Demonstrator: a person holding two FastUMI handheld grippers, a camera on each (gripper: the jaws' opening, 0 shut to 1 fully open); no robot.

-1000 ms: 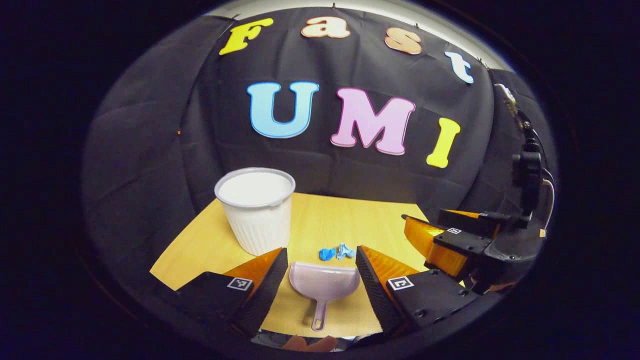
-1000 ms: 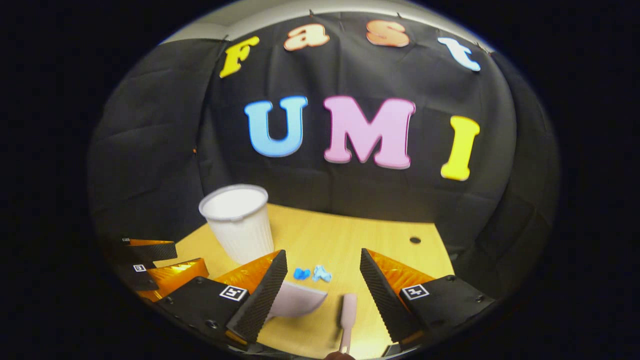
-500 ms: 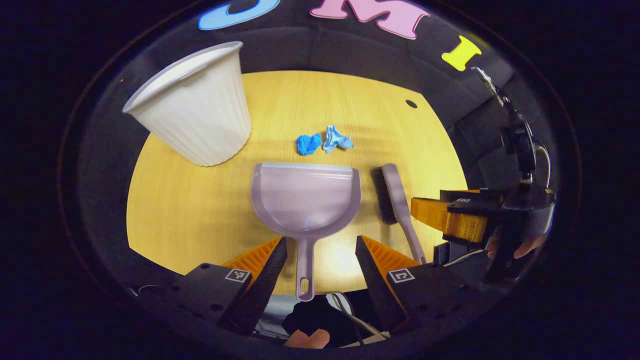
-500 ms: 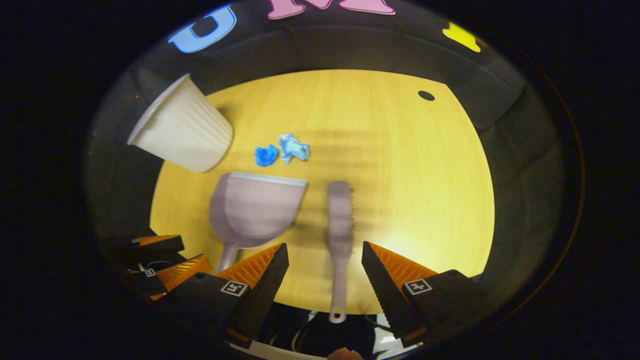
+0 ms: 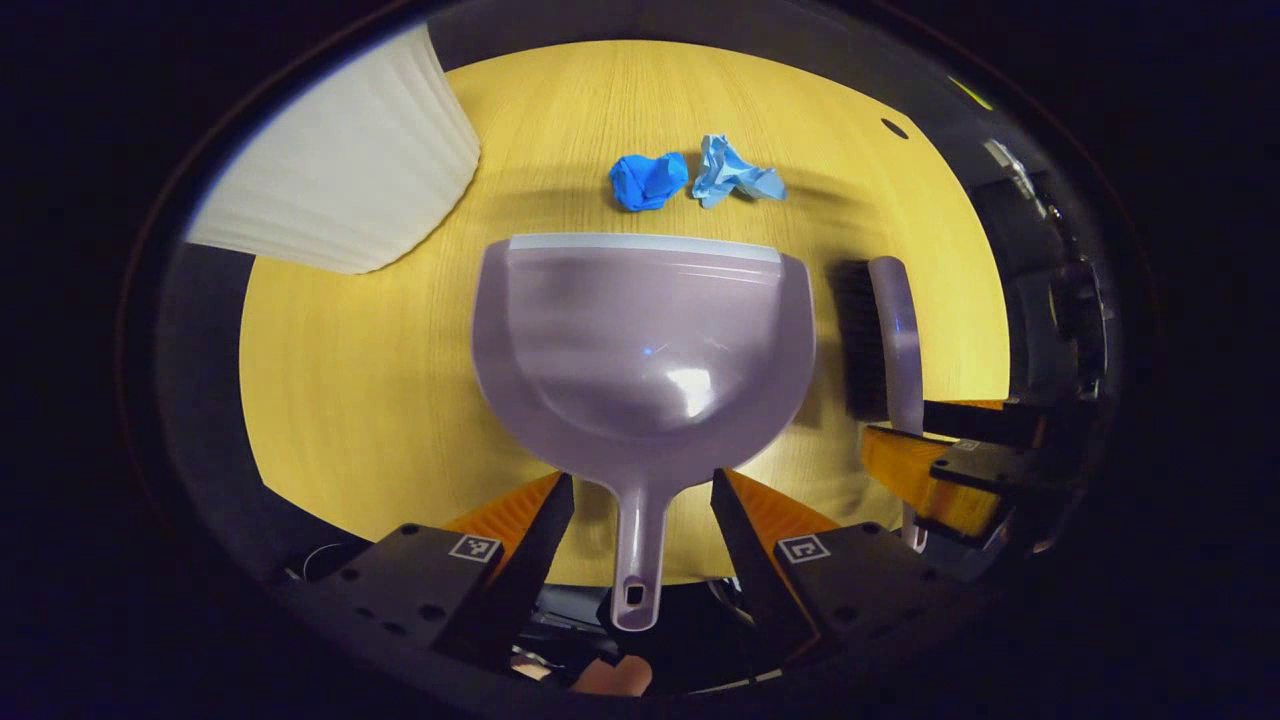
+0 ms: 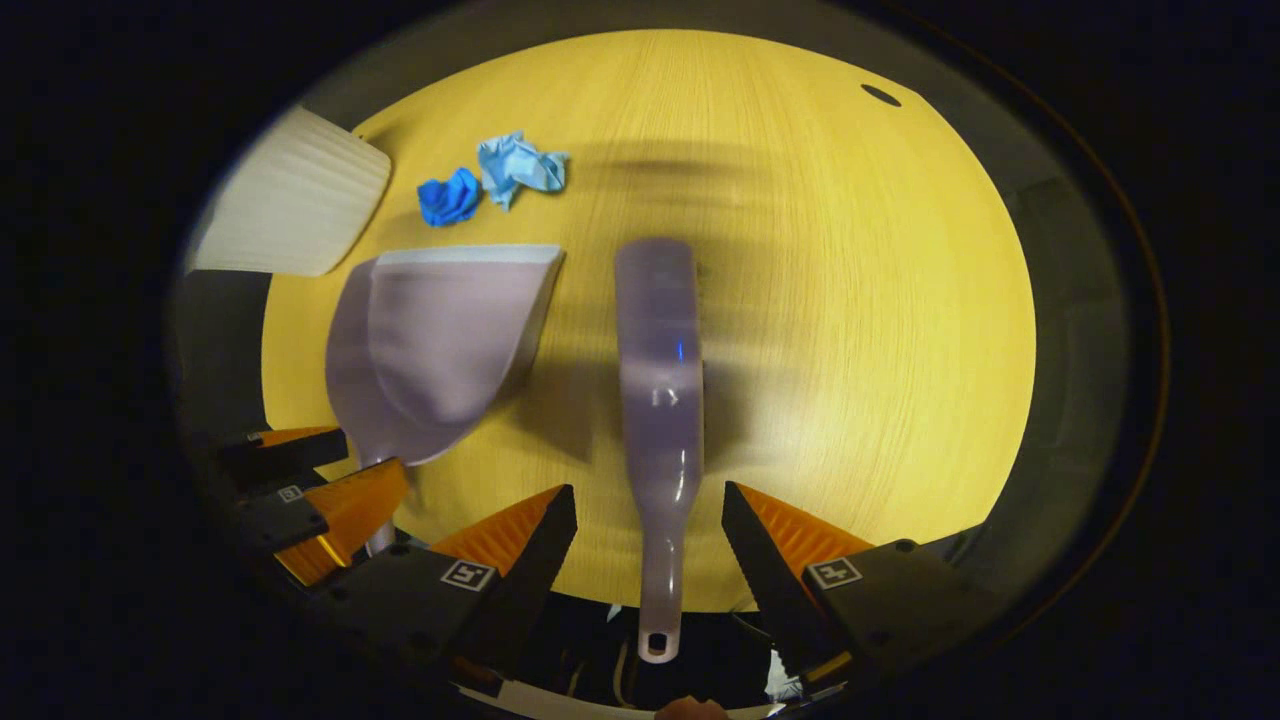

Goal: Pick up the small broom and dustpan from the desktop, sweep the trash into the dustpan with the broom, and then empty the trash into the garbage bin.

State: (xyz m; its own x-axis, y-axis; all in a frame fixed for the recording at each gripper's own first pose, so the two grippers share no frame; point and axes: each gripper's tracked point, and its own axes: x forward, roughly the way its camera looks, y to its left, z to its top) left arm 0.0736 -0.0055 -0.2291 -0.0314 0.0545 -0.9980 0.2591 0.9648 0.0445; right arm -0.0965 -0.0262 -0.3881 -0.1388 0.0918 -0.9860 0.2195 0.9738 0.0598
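- A white ribbed garbage bin stands at the desk's left.
- The left gripper, jaws wide open, straddles the lilac dustpan's handle; two blue crumpled scraps lie just beyond its lip.
- The right gripper, equally open, brackets the small broom's handle, touching nothing.

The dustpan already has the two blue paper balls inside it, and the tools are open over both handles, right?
Not quite. In the left gripper view the two blue paper balls lie on the desk just beyond the dustpan, which is empty. The rest is right.
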